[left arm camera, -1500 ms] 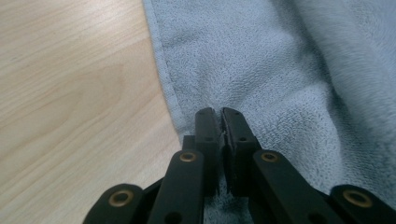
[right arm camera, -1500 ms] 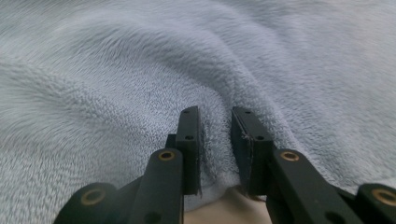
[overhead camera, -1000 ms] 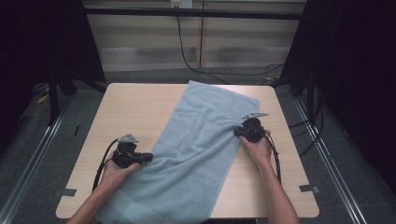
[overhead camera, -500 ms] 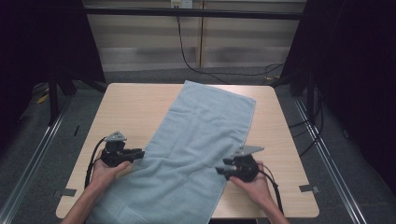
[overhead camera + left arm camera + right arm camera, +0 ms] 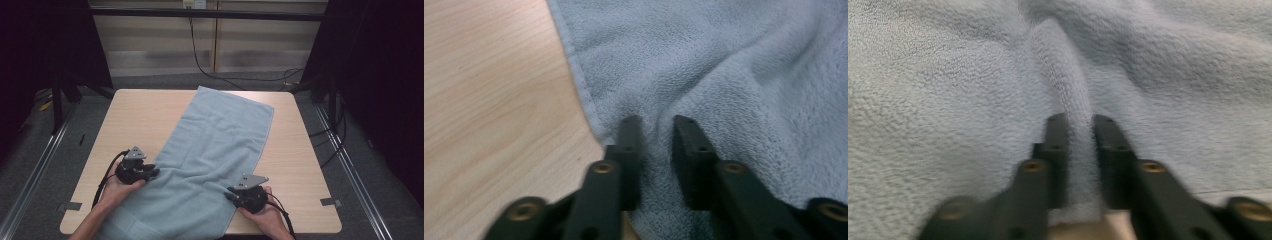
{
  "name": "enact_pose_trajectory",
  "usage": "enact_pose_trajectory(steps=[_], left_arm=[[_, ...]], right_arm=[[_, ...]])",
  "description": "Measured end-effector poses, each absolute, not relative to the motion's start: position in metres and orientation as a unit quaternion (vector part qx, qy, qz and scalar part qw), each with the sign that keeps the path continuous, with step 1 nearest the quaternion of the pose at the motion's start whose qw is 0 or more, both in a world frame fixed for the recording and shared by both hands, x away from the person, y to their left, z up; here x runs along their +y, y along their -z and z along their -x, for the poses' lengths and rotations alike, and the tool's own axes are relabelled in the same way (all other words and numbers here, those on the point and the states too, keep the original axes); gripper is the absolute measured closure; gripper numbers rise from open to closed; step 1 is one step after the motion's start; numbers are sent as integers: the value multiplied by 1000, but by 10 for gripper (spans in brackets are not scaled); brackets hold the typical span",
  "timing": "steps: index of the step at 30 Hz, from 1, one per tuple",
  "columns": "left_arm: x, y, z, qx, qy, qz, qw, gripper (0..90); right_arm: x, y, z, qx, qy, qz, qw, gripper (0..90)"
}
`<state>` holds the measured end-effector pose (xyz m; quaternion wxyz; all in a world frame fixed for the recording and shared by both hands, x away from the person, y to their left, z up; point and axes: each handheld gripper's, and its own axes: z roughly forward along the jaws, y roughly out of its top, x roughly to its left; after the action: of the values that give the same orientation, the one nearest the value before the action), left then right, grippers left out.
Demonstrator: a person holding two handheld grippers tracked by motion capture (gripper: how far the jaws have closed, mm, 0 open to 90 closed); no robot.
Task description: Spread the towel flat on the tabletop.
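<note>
A light blue towel (image 5: 220,140) lies spread diagonally across the wooden table (image 5: 140,115), its near end reaching the front edge. My left gripper (image 5: 154,173) sits at the towel's left hem. In the left gripper view its jaws (image 5: 656,122) stand close together with a raised pinch of towel (image 5: 724,65) between them, beside bare table (image 5: 489,100). My right gripper (image 5: 229,194) is at the towel's right hem near the front. In the right gripper view its jaws (image 5: 1079,120) squeeze a narrow ridge of towel (image 5: 948,75).
Bare table shows to the left and right of the towel. Tape marks (image 5: 331,202) sit by the front corners. Metal rails (image 5: 45,150) run along the floor on both sides, and a black cable (image 5: 210,70) trails behind the table.
My right gripper has slid along the towel's right hem from mid-table toward the front edge. The left gripper has shifted only slightly at the left hem.
</note>
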<state>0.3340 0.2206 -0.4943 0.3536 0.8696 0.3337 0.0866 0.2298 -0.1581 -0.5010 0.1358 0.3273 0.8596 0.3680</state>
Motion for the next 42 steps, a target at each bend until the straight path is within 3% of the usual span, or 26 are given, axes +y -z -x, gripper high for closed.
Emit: enact_pose_trajectory(steps=[1, 3, 9, 13, 23, 25, 28, 33, 42], left_arm=[[220, 495, -335, 337, -83, -868, 355, 815], [221, 495, -336, 349, -67, -860, 366, 848], [216, 493, -328, 335, -27, -853, 400, 858], [204, 491, -314, 318, -34, -866, 384, 857], [216, 498, -268, 296, 7, -869, 396, 842], [217, 497, -261, 315, 17, -860, 401, 824], [216, 490, -261, 315, 18, -852, 417, 730], [215, 482, -294, 329, -16, -841, 429, 605], [196, 492, -365, 357, -65, -835, 413, 571]], right_arm=[[-161, 501, -233, 859, -367, -331, 133, 842], [-169, 501, -240, 853, -369, -346, 129, 851], [-217, 500, -265, 826, -358, -415, 129, 851], [-227, 500, -272, 821, -359, -425, 126, 842], [-229, 498, -206, 833, -370, -399, 96, 824], [-231, 497, -198, 834, -370, -399, 89, 794], [-233, 495, -192, 831, -379, -400, 72, 604], [-238, 479, -213, 812, -408, -406, 95, 532], [-239, 480, -304, 808, -384, -429, 122, 497]])
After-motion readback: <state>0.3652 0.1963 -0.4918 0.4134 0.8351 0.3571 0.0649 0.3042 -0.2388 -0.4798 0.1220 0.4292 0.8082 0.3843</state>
